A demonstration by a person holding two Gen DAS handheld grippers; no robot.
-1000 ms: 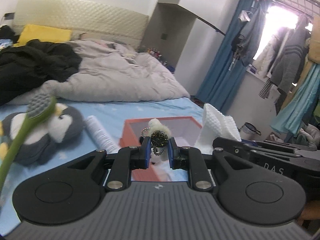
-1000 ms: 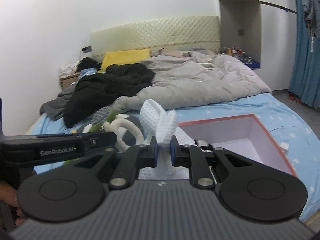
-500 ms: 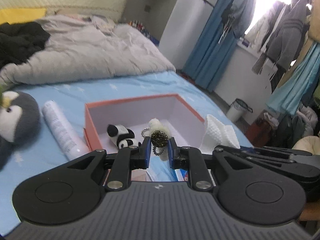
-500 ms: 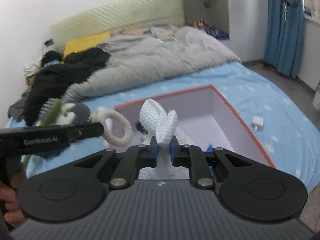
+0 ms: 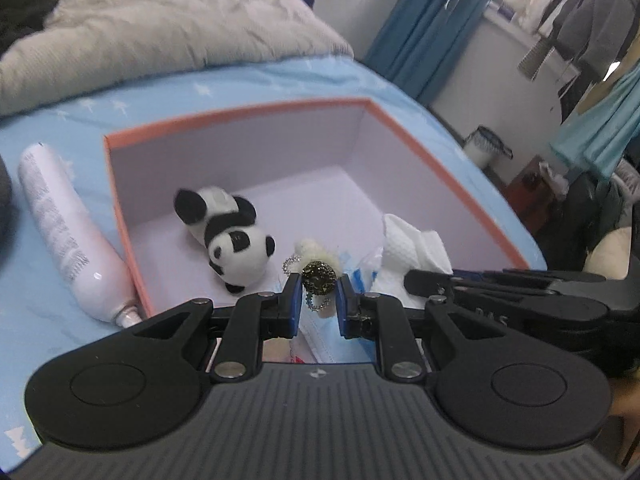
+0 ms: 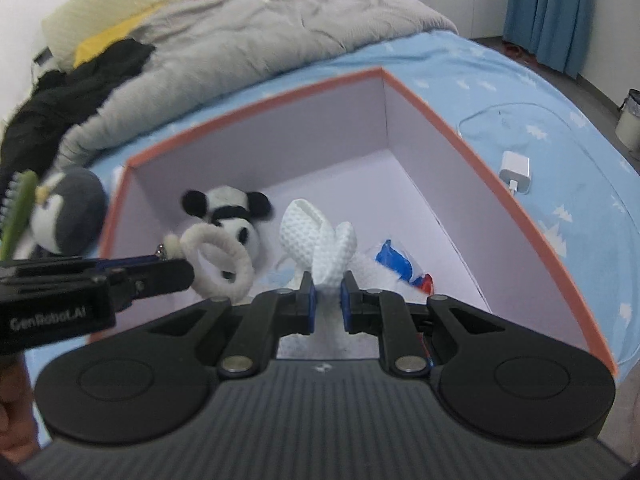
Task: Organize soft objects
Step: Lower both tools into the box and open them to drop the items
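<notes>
An orange-rimmed box (image 5: 440, 160) with a pale lilac inside stands on the blue bed sheet. A panda plush (image 5: 230, 236) lies in it beside a blue and white packet (image 6: 396, 264). My left gripper (image 5: 318, 288) hangs over the box's near side, shut on a fuzzy white hair ring with a dark sparkly bead (image 5: 318, 274). In the right wrist view that hair ring (image 6: 218, 264) dangles in front of the panda (image 6: 232, 216). My right gripper (image 6: 325, 286) is shut on a white waffle cloth (image 6: 316, 240), low inside the box (image 6: 500, 200).
A white tube (image 5: 60, 232) lies against the box's left wall. A penguin plush (image 6: 68, 216) and a green brush (image 6: 18, 208) sit further left. A white charger (image 6: 516, 170) lies right of the box. A grey duvet (image 5: 160, 20) is heaped behind.
Both grippers have come forward and down over the box, each still carrying its item. The views have tipped downward, so the box floor and the panda now show.
</notes>
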